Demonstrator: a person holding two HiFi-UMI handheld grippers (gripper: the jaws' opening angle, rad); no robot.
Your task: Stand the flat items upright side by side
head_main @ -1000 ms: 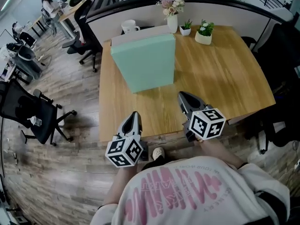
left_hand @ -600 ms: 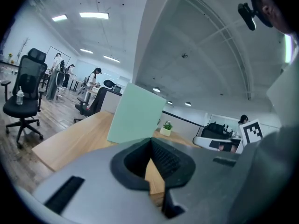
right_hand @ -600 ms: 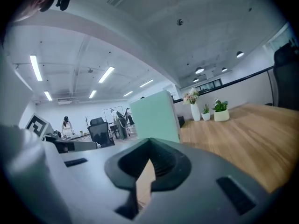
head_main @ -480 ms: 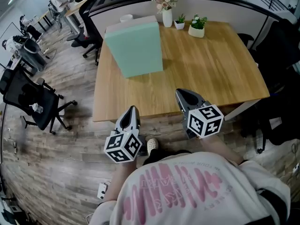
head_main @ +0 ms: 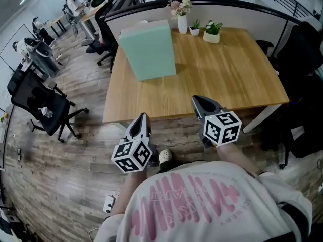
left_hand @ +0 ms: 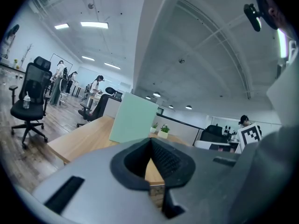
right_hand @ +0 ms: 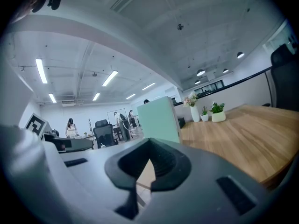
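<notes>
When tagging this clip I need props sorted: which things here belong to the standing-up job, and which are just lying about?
Job: green flat item, upright on the wooden table; left gripper and right gripper, jaws shut, empty.
Lying about: flower vase; small potted plant; white planter; office chair.

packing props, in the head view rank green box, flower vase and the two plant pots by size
1. green box
2. flower vase and wide plant pot, about alike
3. small plant pot
</notes>
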